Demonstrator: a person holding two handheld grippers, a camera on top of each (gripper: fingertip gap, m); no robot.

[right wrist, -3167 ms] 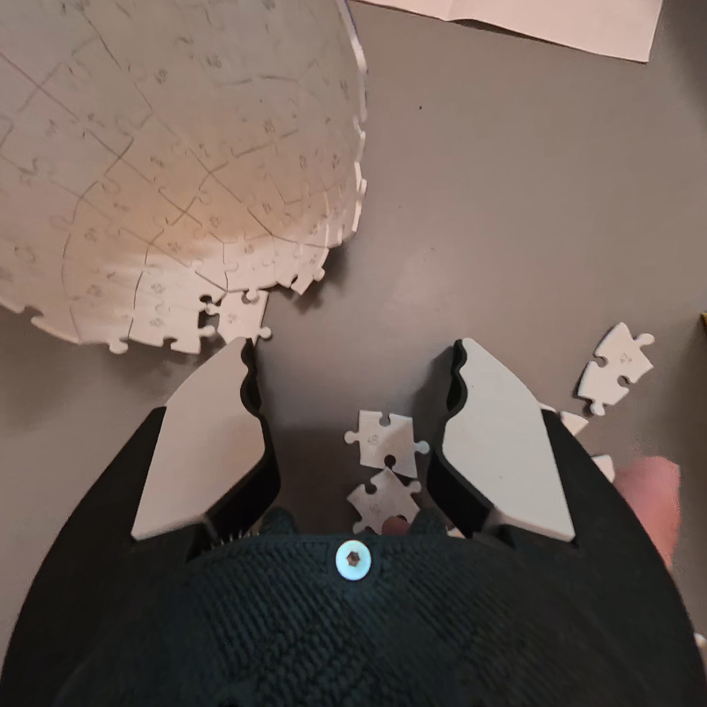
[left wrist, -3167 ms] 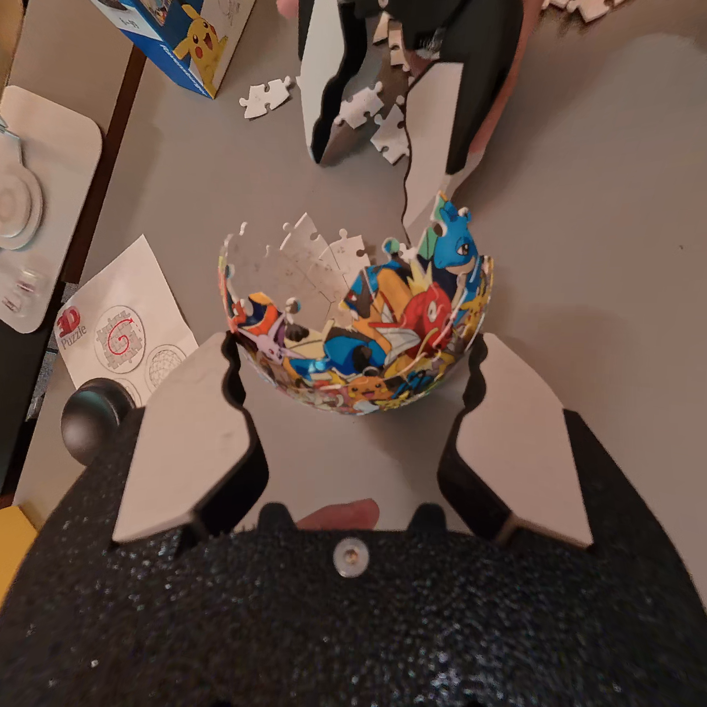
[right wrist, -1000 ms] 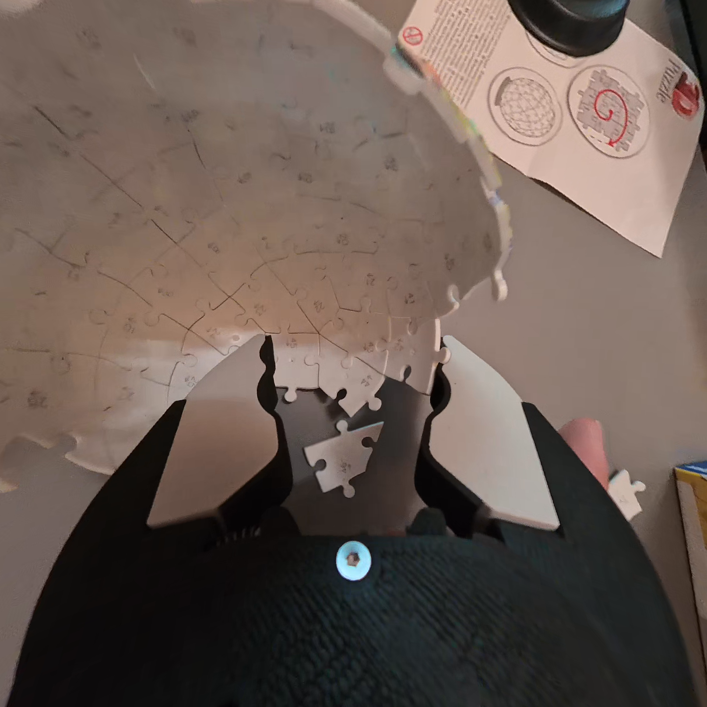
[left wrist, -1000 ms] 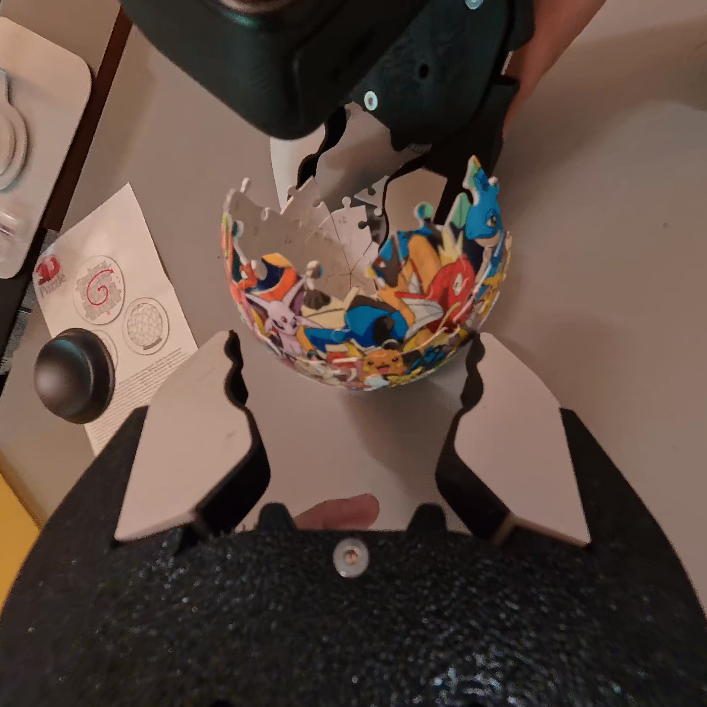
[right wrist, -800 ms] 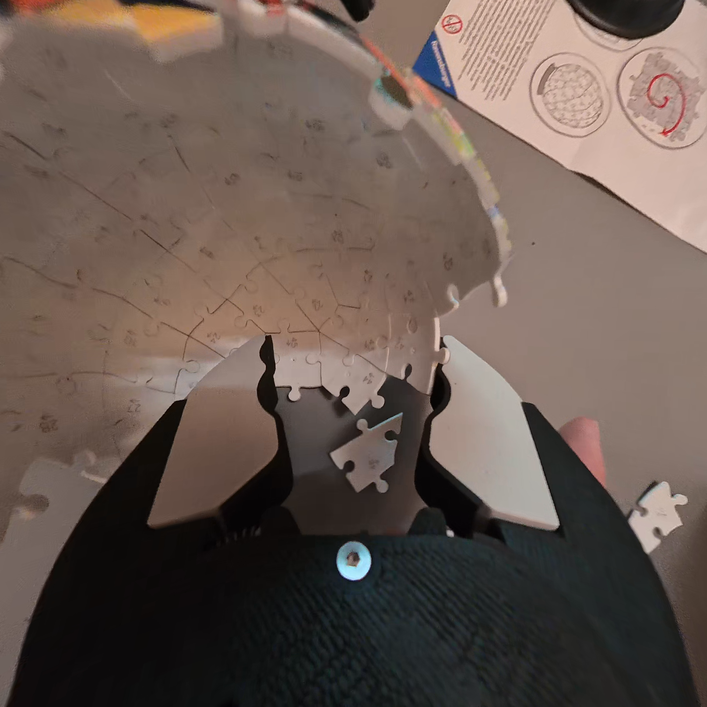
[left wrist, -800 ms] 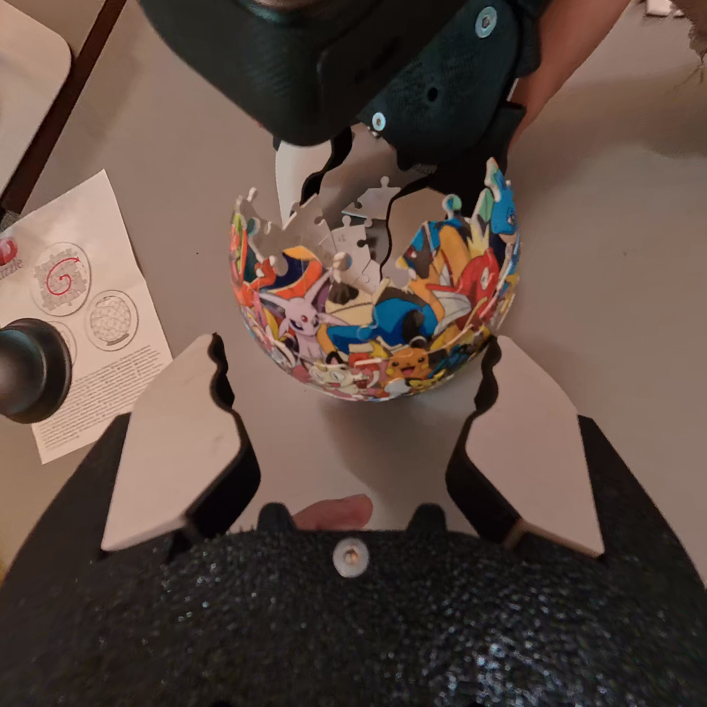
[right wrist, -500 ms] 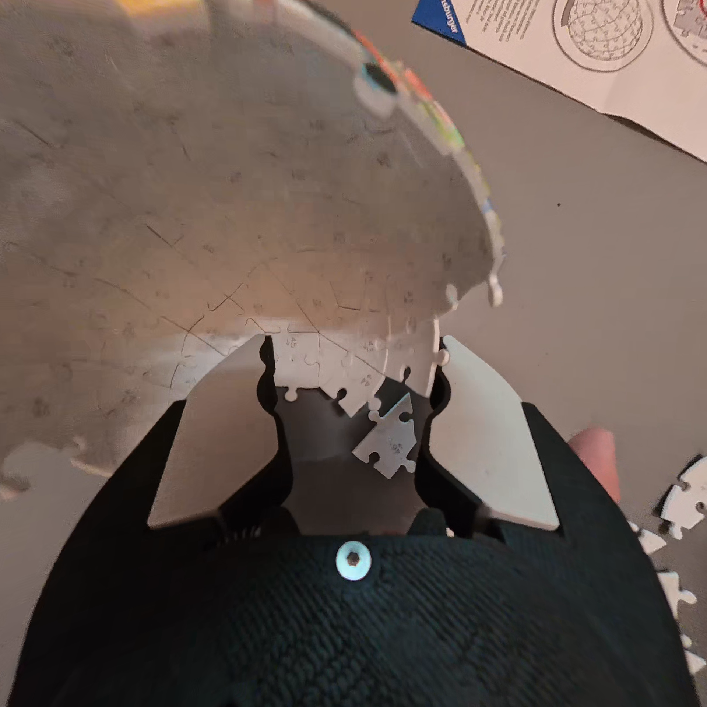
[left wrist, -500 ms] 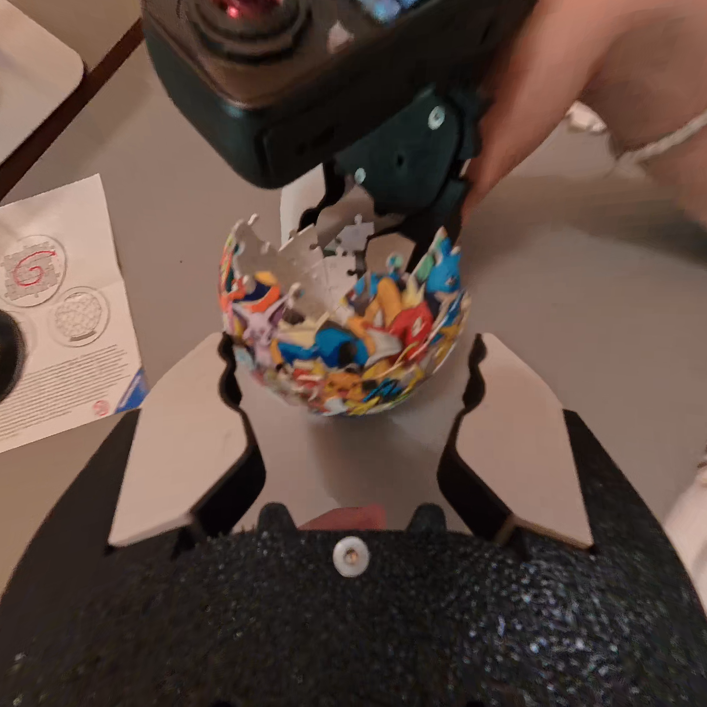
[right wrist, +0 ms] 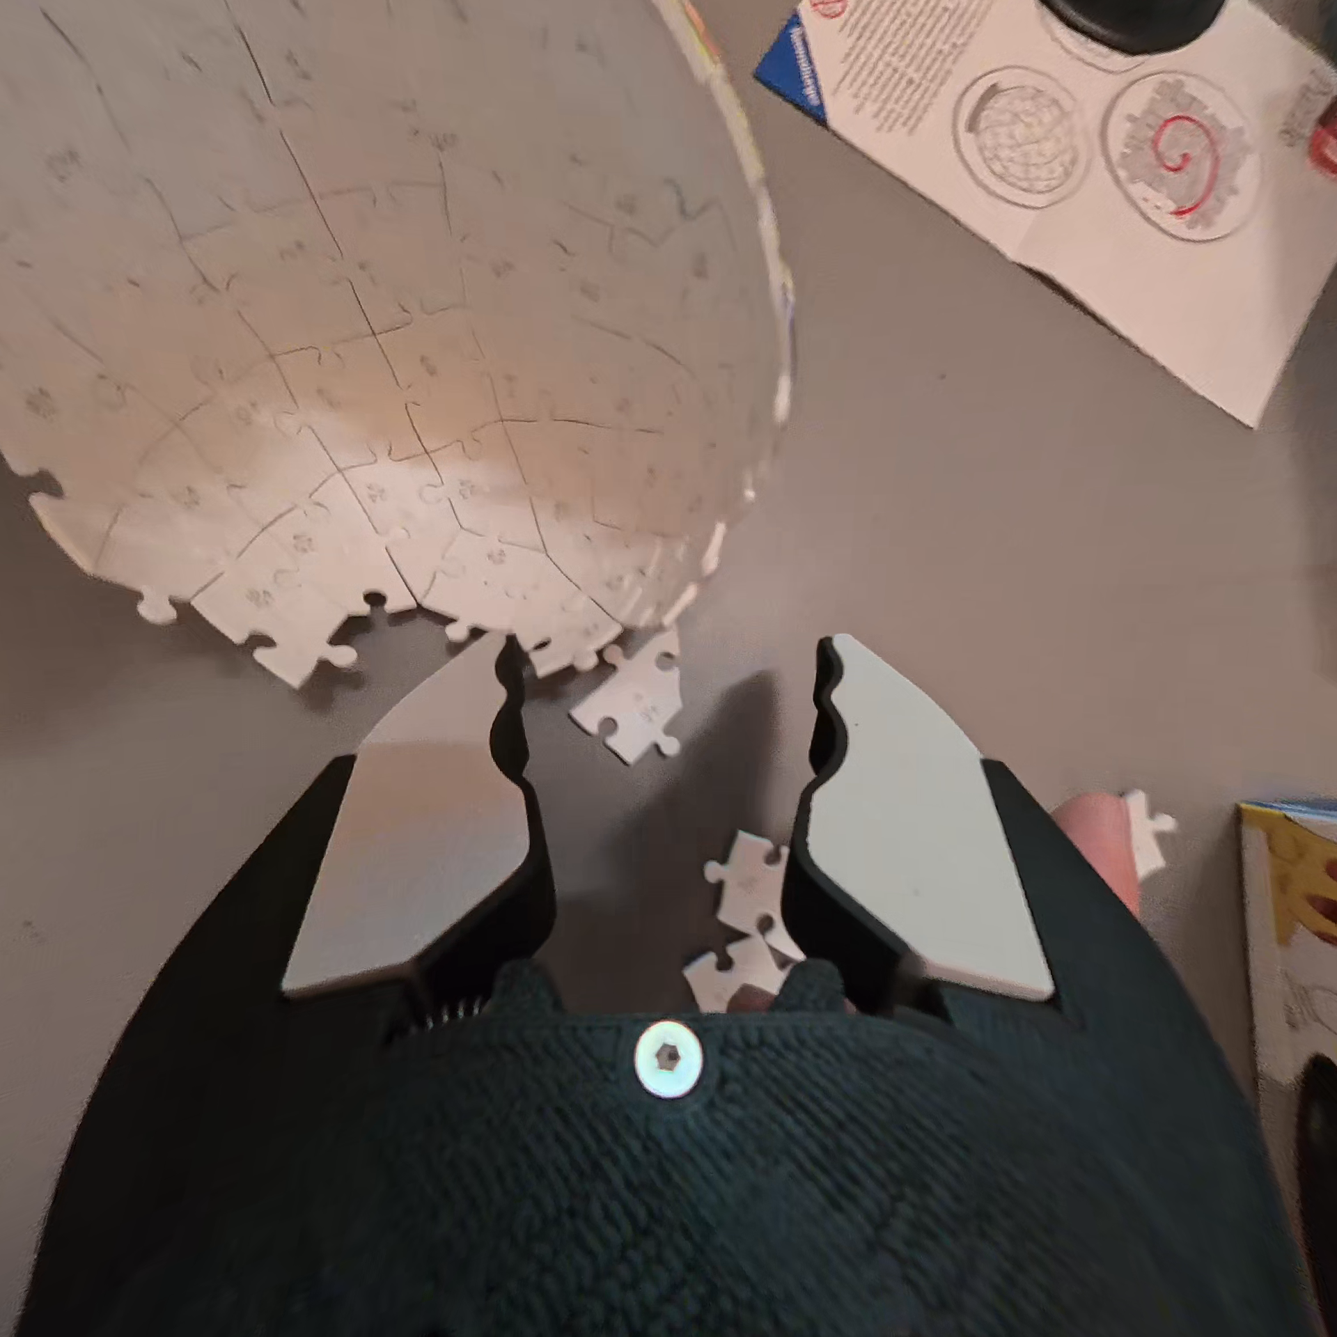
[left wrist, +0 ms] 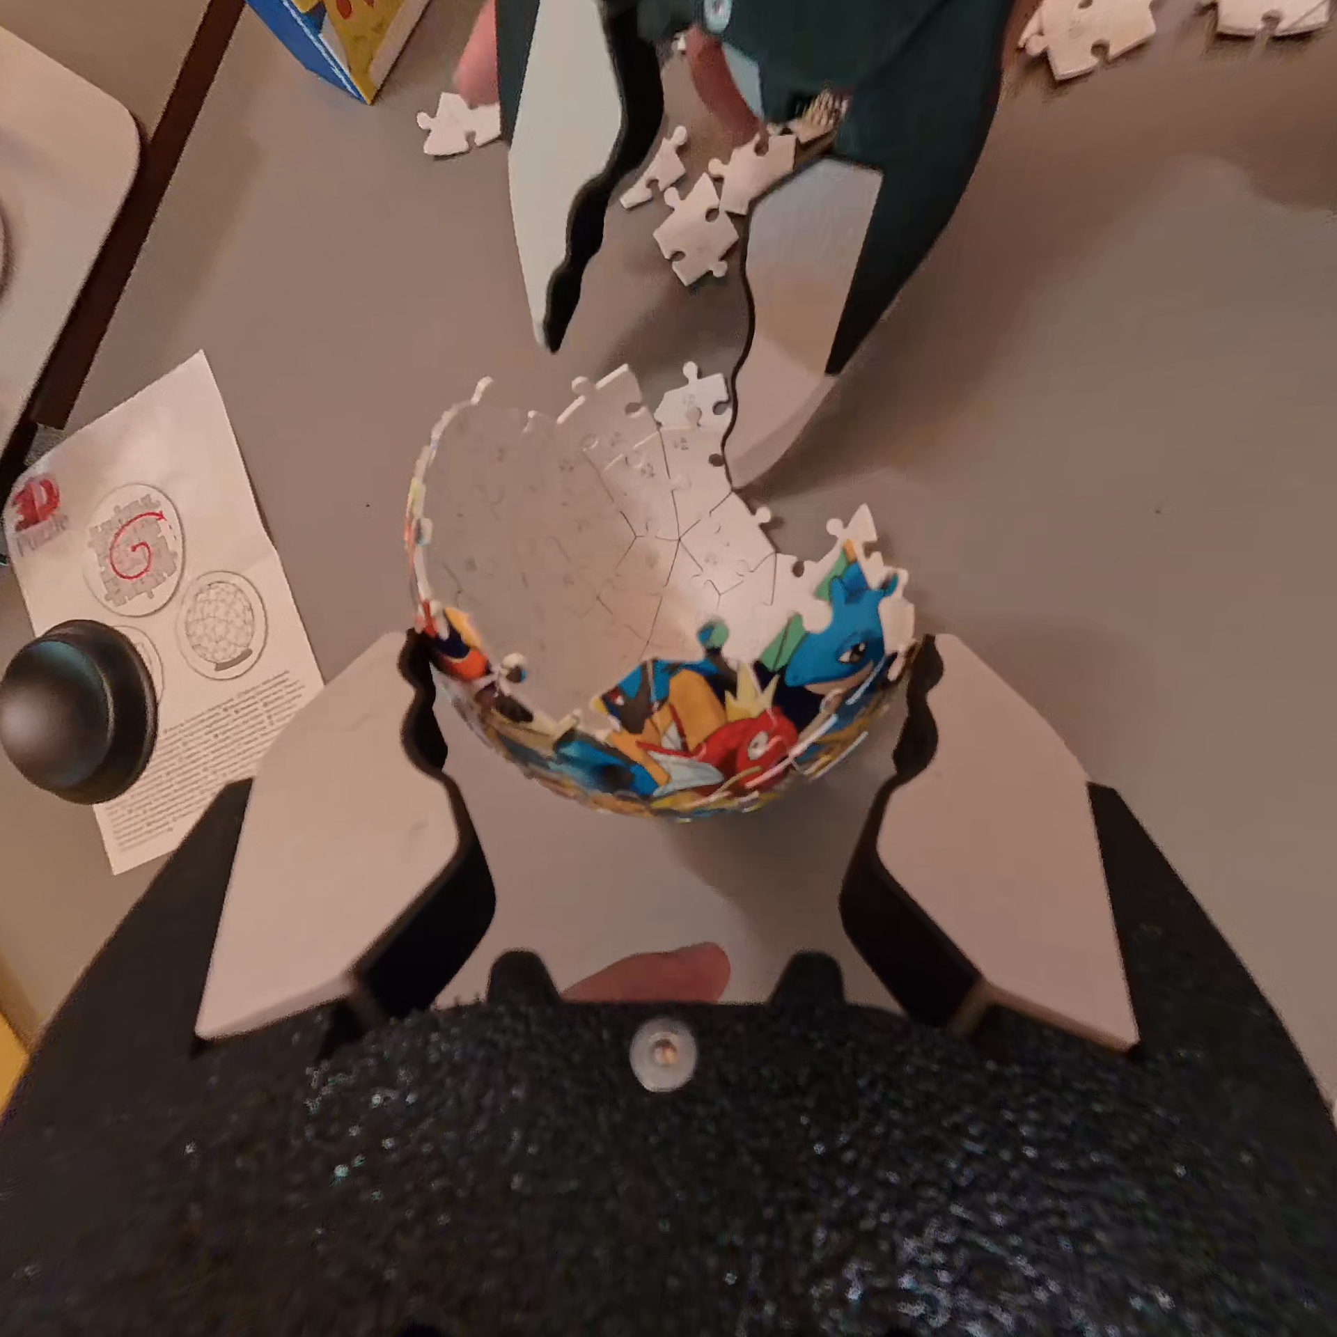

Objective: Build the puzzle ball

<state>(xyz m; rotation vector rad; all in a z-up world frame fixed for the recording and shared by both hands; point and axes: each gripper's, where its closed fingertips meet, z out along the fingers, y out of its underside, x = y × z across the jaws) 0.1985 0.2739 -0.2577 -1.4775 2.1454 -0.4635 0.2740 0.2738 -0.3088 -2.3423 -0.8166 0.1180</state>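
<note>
The half-built puzzle ball [left wrist: 622, 579] is an open bowl, white inside and coloured outside, on the grey table [left wrist: 1085, 579]. My left gripper [left wrist: 669, 651] is open, with its fingertips on either side of the ball's near half; I cannot tell if they touch it. My right gripper [right wrist: 665, 647] is open and empty just behind the ball's far rim [right wrist: 434, 434], and it also shows in the left wrist view [left wrist: 644, 405]. One white piece [right wrist: 637, 712] leans loose at that rim, between the right fingers; it also shows in the left wrist view [left wrist: 691, 401].
Loose white pieces lie behind the ball [left wrist: 694, 231] and under the right gripper [right wrist: 752, 897]. A leaflet [left wrist: 159, 593] and a black round stand [left wrist: 72, 709] are at the left. The puzzle box [left wrist: 347, 43] stands at the back. A person's finger [right wrist: 1092, 846] shows beside the right gripper. Tip to tip, the grippers are about 10 cm apart.
My left gripper has moved forward, so the ball now sits between its fingertips. My right gripper has drawn back from over the ball. The loose piece has shifted up to the rim.
</note>
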